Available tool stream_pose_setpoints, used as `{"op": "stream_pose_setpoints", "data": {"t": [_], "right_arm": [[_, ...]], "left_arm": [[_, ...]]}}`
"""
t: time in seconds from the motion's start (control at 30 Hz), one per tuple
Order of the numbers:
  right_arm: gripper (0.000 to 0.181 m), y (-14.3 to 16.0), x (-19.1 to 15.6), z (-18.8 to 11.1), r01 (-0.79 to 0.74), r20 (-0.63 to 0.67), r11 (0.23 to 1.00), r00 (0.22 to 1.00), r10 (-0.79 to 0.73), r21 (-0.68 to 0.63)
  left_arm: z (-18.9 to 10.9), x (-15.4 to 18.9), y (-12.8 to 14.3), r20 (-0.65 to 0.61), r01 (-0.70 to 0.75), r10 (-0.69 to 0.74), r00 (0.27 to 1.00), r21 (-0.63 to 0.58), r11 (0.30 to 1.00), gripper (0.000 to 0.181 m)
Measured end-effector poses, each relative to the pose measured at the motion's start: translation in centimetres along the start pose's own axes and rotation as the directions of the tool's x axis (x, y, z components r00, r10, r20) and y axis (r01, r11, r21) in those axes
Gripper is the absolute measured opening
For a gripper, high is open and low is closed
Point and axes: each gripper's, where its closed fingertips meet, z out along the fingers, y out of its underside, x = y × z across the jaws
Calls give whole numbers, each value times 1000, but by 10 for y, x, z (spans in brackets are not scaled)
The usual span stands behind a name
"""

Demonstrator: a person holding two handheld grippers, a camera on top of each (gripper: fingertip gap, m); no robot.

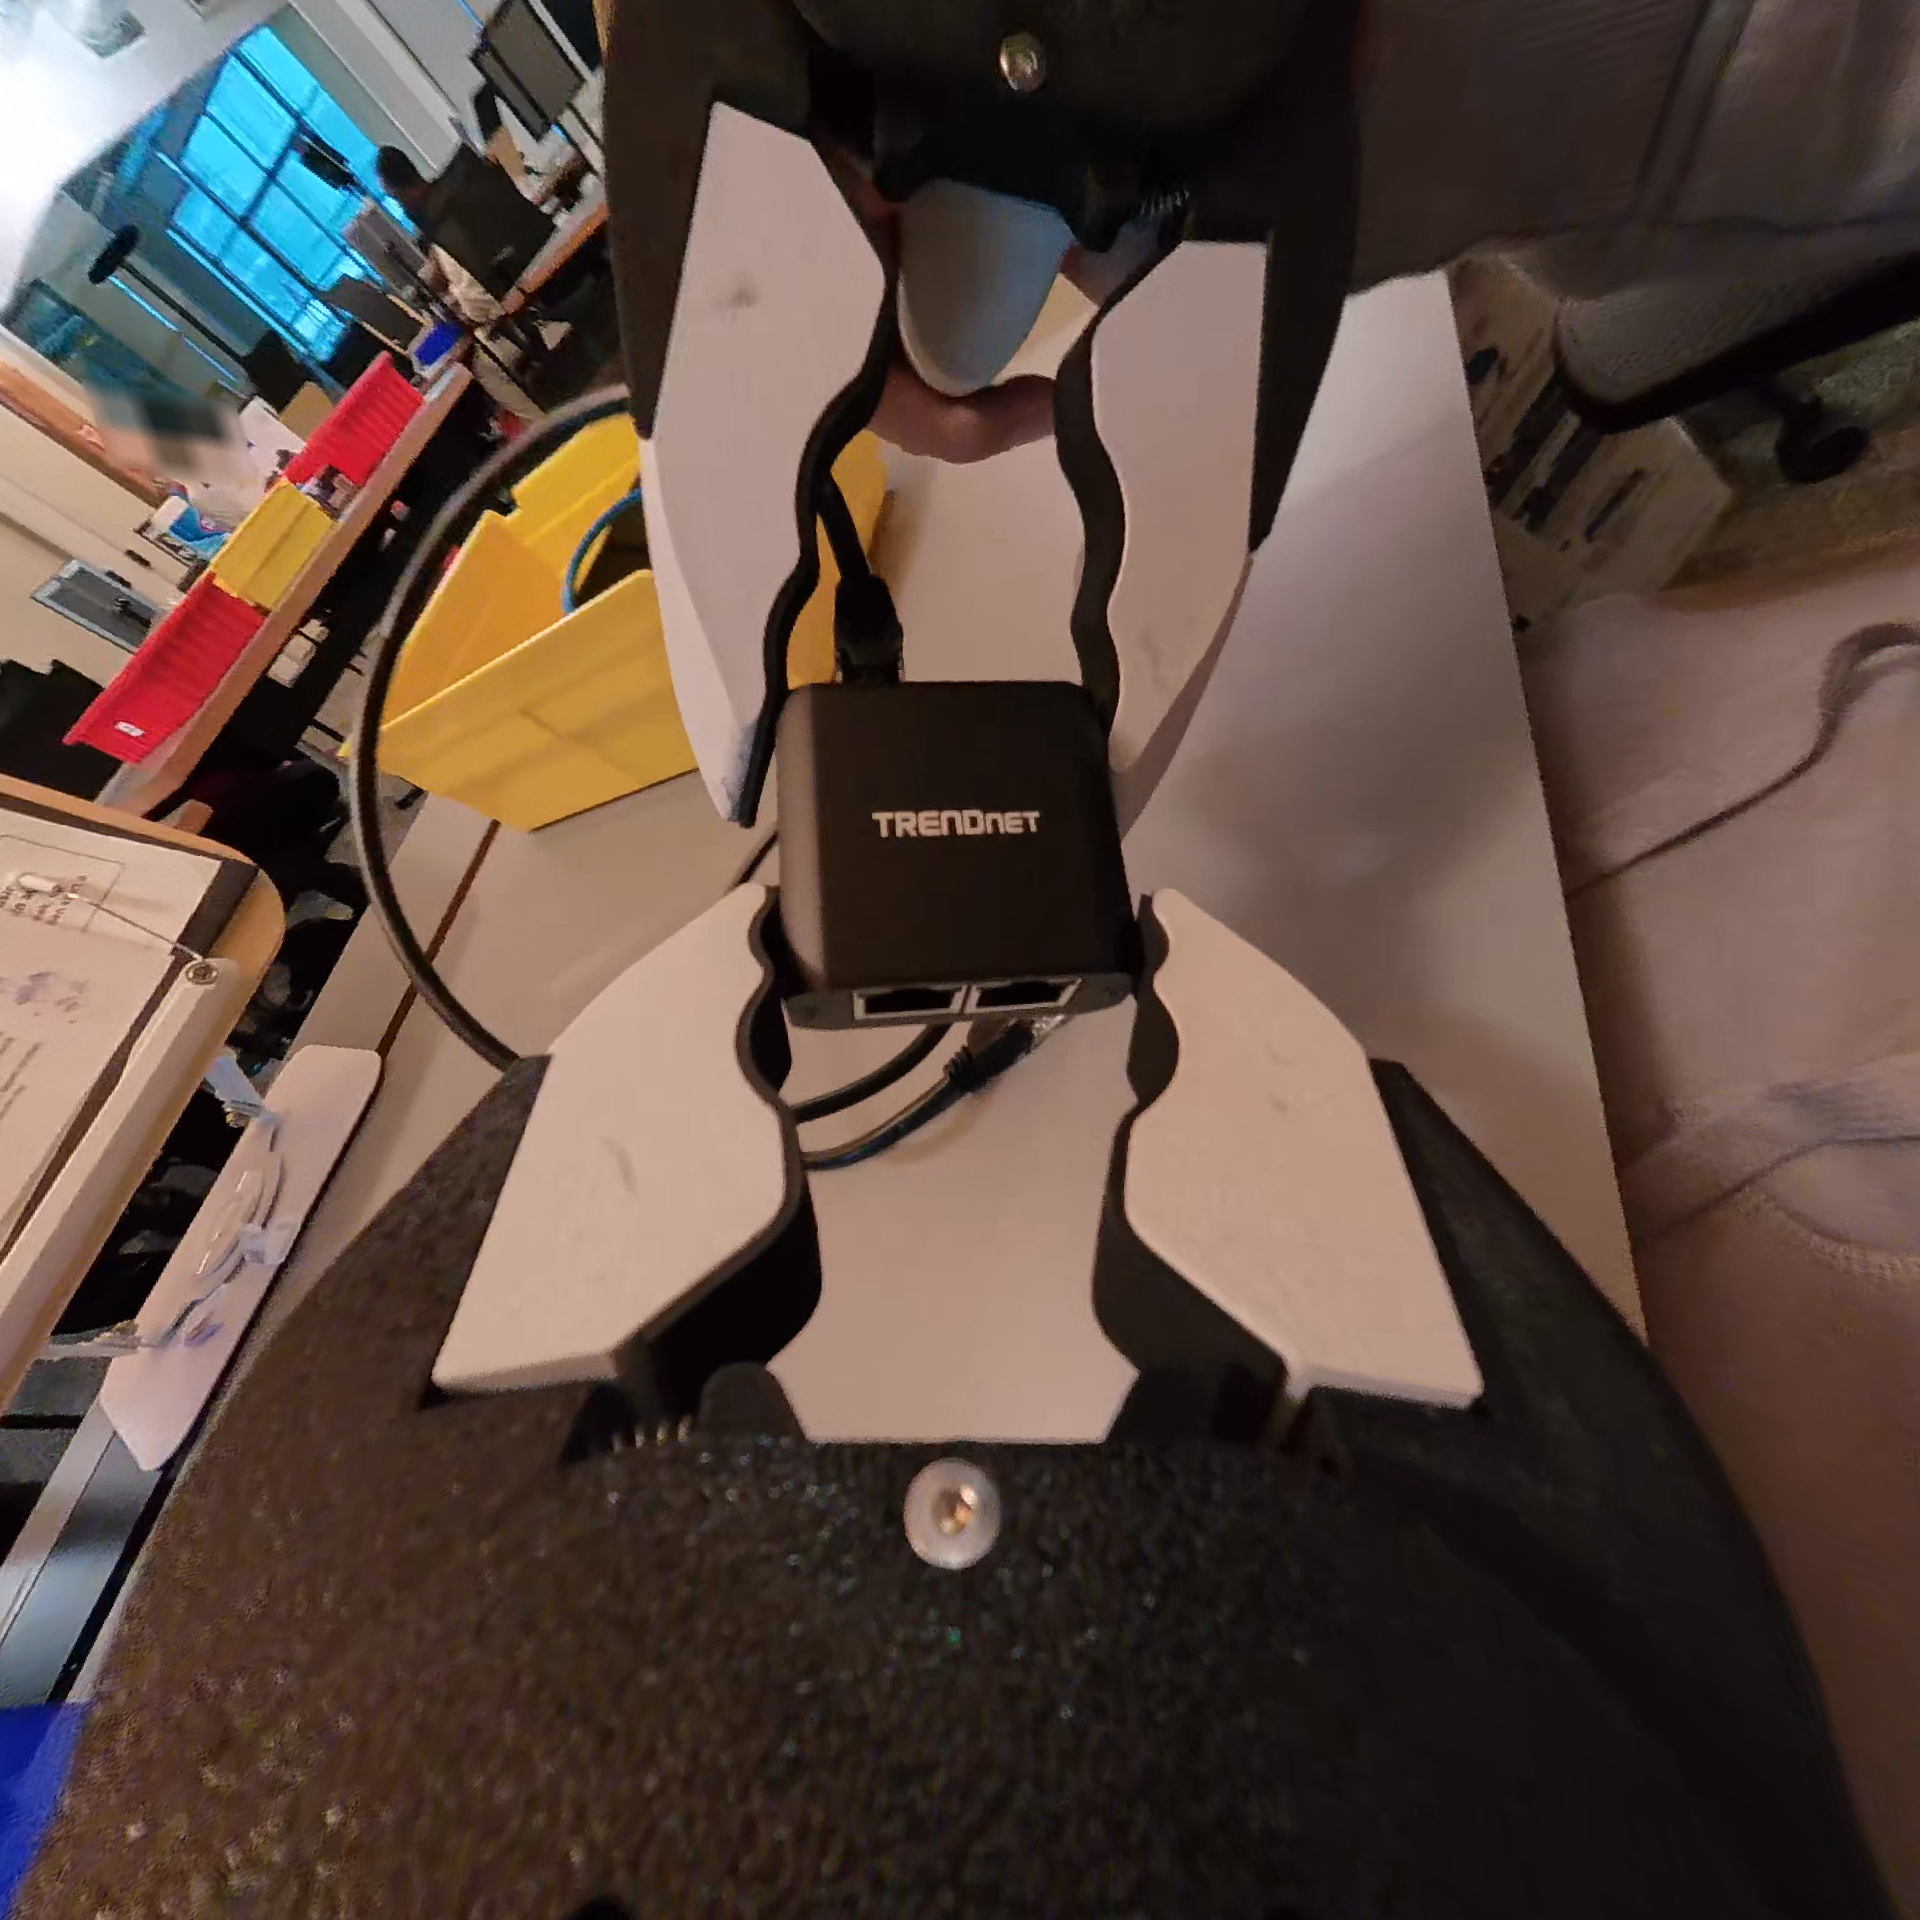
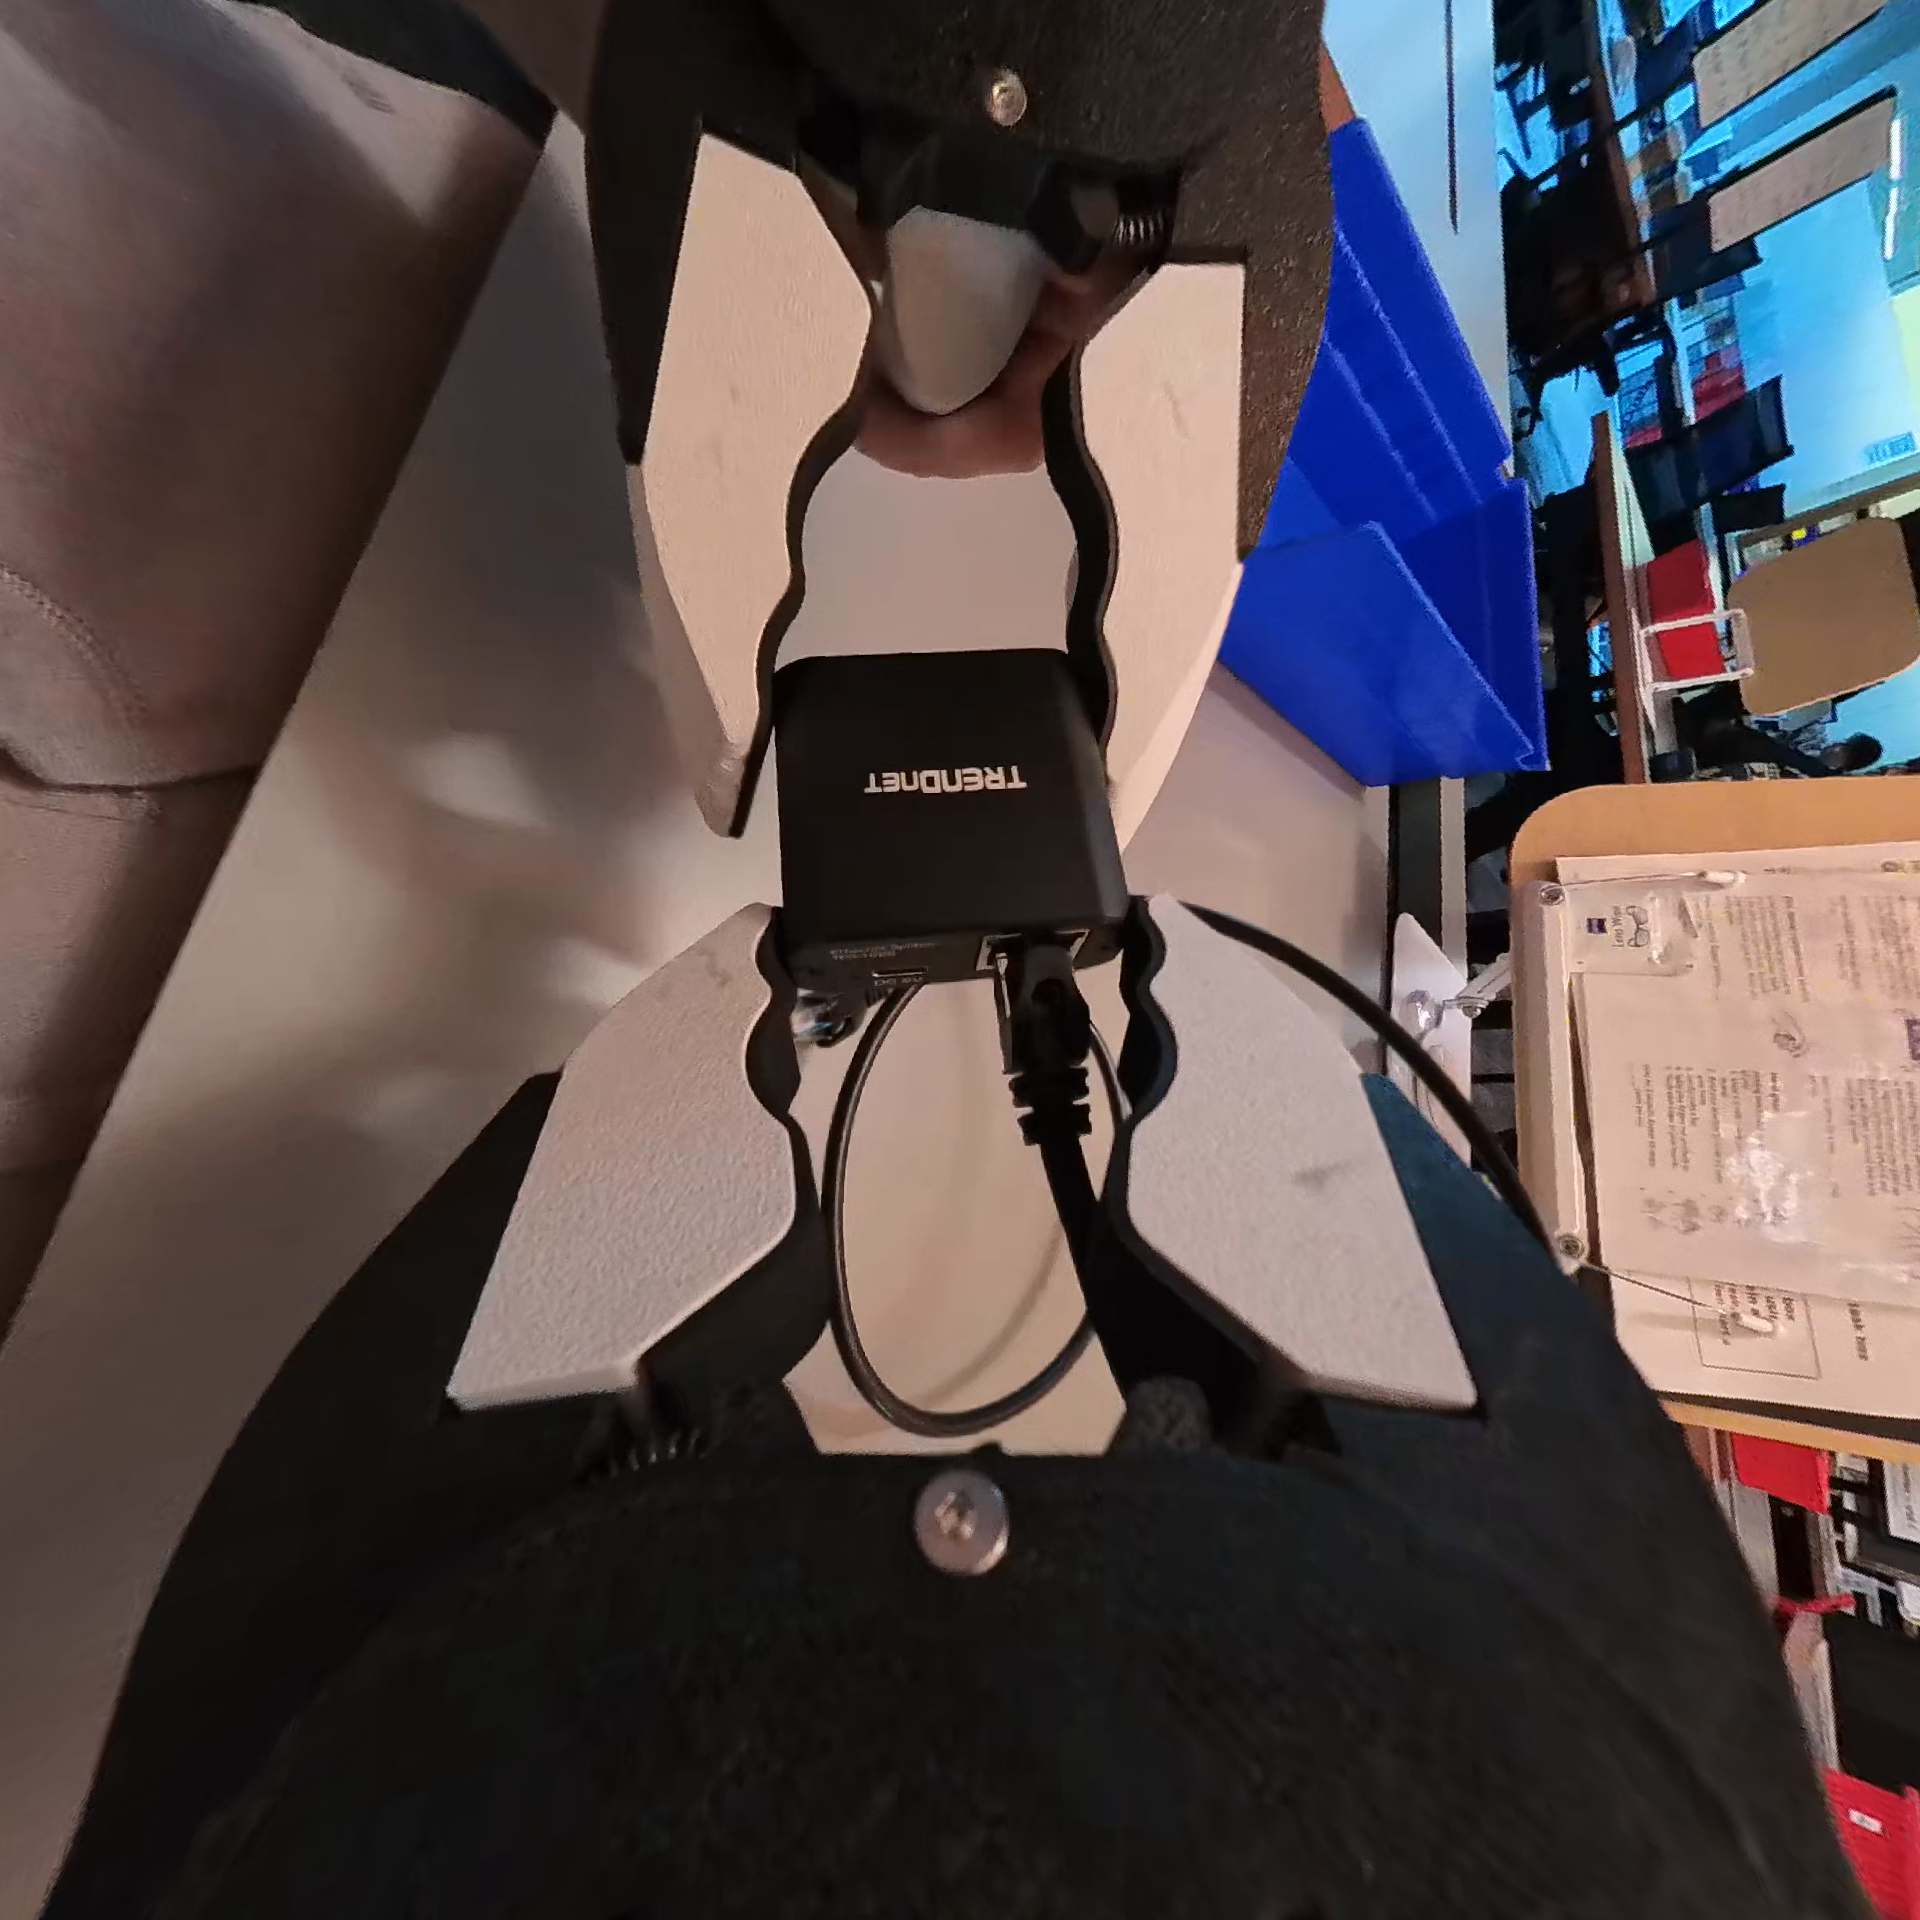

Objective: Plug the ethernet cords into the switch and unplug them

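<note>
A small black switch (image 1: 951, 831) sits over the white table, held from both ends. My left gripper (image 1: 956, 935) is shut on its near end, where two ports (image 1: 966, 1003) face me empty. My right gripper (image 1: 925, 758) closes on the far end. In the right wrist view my right gripper (image 2: 956, 930) pinches the switch (image 2: 945, 790), with the left gripper (image 2: 925, 800) opposite. A black ethernet cord (image 2: 1049, 1070) is plugged into the port on that side; it also shows in the left wrist view (image 1: 868, 623). A loose plug (image 1: 1003, 1044) lies under the switch.
A yellow bin (image 1: 520, 675) and red bins (image 1: 343, 436) stand left of the table (image 1: 1403, 727). Blue bins (image 2: 1382, 644) stand at the right. A board with papers (image 2: 1714, 1122) lies beside the table. A thin black cable (image 2: 862, 1247) loops below the switch. A person's clothing (image 2: 104, 520) is close.
</note>
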Motion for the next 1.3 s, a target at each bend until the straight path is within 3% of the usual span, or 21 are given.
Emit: {"op": "stream_pose_setpoints", "data": {"t": [0.03, 0.27, 0.4, 0.53, 0.6, 0.67, 0.73, 0.8, 0.87, 0.93, 1.03, 1.3], "right_arm": [[61, 2, 1, 0, -5, -6, 1000, 1000, 5, -1], [61, 3, 5, -6, -57, -2, 998, 998, 57, 35], [61, 10, 7, -4, -59, -19, 998, 998, 59, -2], [61, 4, 22, -13, -141, -96, 986, 984, 149, 90], [57, 1, 43, -29, -263, -167, 947, 941, 294, 186], [65, 1, 73, -48, -429, -245, 841, 821, 515, 328], [61, 9, 94, -59, -631, -209, 613, 596, 775, 475], [61, 17, 98, -51, -780, -5, 260, 312, 950, 569], [60, 10, 92, -35, -819, 248, -16, 155, 956, 574], [51, 3, 87, -24, -824, 422, -195, 58, 905, 531], [44, -3, 83, -14, -798, 530, -337, -26, 848, 500], [21, -4, 78, -2, -712, 643, -542, -165, 748, 447]], "left_arm": [[0, -1, -2, 6, 11, -11, 1000, 14, 1000, 62], [6, -8, -10, 79, 50, -60, 995, 117, 992, 62], [9, -10, -7, 92, 61, -69, 993, 83, 995, 61], [4, -23, -3, 100, 205, -219, 971, 131, 970, 61], [-5, -39, 5, 152, 296, -320, 935, 163, 941, 61], [-16, -55, 9, 184, 388, -432, 883, 235, 891, 61], [-24, -67, 13, 213, 438, -499, 840, 276, 856, 61], [-29, -72, 12, 236, 434, -508, 829, 302, 849, 61], [-29, -72, 8, 250, 414, -494, 833, 312, 855, 61], [-26, -69, 5, 271, 376, -449, 851, 281, 883, 61], [-21, -63, 1, 284, 320, -383, 879, 245, 915, 61], [-11, -58, 2, 346, 253, -299, 889, 171, 952, 61]]}}
